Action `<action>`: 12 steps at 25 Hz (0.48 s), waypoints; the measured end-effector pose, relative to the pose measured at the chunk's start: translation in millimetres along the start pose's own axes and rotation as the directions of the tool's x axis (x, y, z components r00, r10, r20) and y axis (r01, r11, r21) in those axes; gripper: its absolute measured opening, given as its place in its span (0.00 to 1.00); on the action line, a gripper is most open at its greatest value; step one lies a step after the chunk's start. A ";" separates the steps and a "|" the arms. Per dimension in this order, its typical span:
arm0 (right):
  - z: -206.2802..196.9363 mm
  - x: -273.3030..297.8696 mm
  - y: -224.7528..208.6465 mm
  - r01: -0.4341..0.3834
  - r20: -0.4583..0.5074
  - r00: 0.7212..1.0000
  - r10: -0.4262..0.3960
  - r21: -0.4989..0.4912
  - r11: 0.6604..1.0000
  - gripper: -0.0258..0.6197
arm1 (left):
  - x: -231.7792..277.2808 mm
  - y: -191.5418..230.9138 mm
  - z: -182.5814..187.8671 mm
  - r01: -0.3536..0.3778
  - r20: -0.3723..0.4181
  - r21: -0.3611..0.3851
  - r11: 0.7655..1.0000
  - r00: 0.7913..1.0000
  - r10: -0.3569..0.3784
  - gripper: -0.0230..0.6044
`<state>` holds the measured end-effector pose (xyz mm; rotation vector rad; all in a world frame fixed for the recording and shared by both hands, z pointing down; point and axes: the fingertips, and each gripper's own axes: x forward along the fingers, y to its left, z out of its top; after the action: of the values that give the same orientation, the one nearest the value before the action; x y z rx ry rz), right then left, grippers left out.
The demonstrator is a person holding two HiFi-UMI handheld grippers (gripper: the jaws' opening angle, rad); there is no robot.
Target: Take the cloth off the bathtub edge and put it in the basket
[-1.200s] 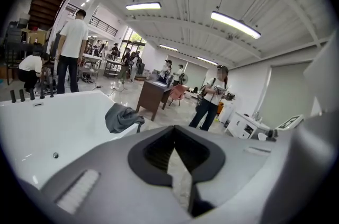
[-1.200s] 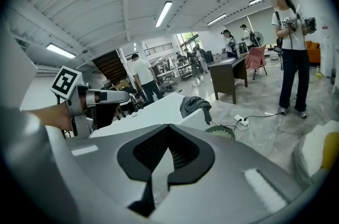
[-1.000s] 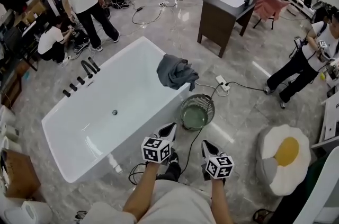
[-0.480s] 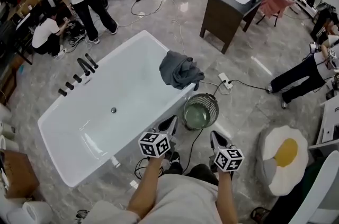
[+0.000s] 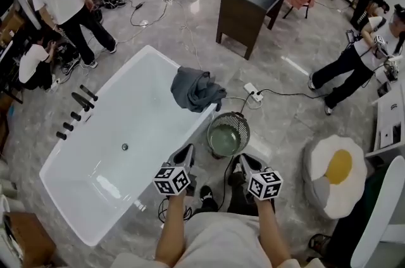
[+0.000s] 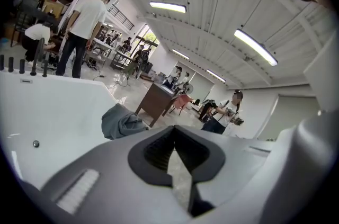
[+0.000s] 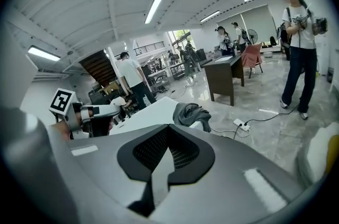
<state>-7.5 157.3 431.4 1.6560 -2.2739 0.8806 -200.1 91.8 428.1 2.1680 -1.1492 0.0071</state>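
A crumpled grey cloth (image 5: pixel 195 89) hangs over the far right corner of the white bathtub (image 5: pixel 95 153). It also shows in the left gripper view as the grey cloth (image 6: pixel 123 121) and in the right gripper view as the grey cloth (image 7: pixel 193 114). A round wire basket (image 5: pixel 228 134) with a greenish inside stands on the floor just right of the tub. My left gripper (image 5: pixel 186 154) is shut and empty, near the tub's near rim. My right gripper (image 5: pixel 240 162) is shut and empty, just short of the basket. Both are well short of the cloth.
A white power strip (image 5: pixel 254 93) with a black cable lies on the floor beyond the basket. A dark wooden vanity (image 5: pixel 248 4) stands further back. A fried-egg cushion (image 5: pixel 335 173) lies at the right. Several people stand or crouch around the room. Black taps (image 5: pixel 74 108) line the tub's left rim.
Both grippers have moved forward toward the tub corner and basket. The view has shifted, so the tub, cloth and basket sit lower and more to the left than before.
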 end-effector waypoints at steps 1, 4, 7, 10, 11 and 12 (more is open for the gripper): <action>3.1 3.2 -3.0 0.000 0.003 1.000 0.000 0.001 1.000 0.04 | 6.4 -0.2 0.8 0.008 0.001 -0.015 1.000 1.000 -0.008 0.13; 12.7 15.6 -5.6 -0.017 0.001 1.000 0.017 -0.007 1.000 0.04 | 21.7 -1.4 15.1 0.013 0.007 -0.006 1.000 1.000 -0.013 0.13; 23.1 29.9 -14.6 -0.037 -0.009 0.999 0.037 -0.010 0.999 0.04 | 37.3 -2.6 29.3 -0.003 0.016 0.016 1.000 1.000 0.003 0.13; 39.6 44.8 -31.0 -0.053 -0.004 0.999 0.053 -0.002 0.999 0.04 | 56.4 -5.2 37.0 -0.025 0.008 0.042 0.999 1.000 0.024 0.13; 47.0 48.9 -37.1 -0.059 -0.002 0.998 0.059 -0.006 0.998 0.04 | 64.1 -7.3 39.1 -0.029 0.006 0.047 0.998 1.000 0.029 0.13; 54.5 53.4 -42.6 -0.066 -0.002 0.998 0.066 -0.014 0.998 0.04 | 71.8 -8.9 41.8 -0.035 0.006 0.049 0.998 0.999 0.035 0.13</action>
<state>22.6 75.3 428.1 1.5826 -2.3407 0.8778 -161.9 19.1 412.5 2.1917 -1.2013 0.0462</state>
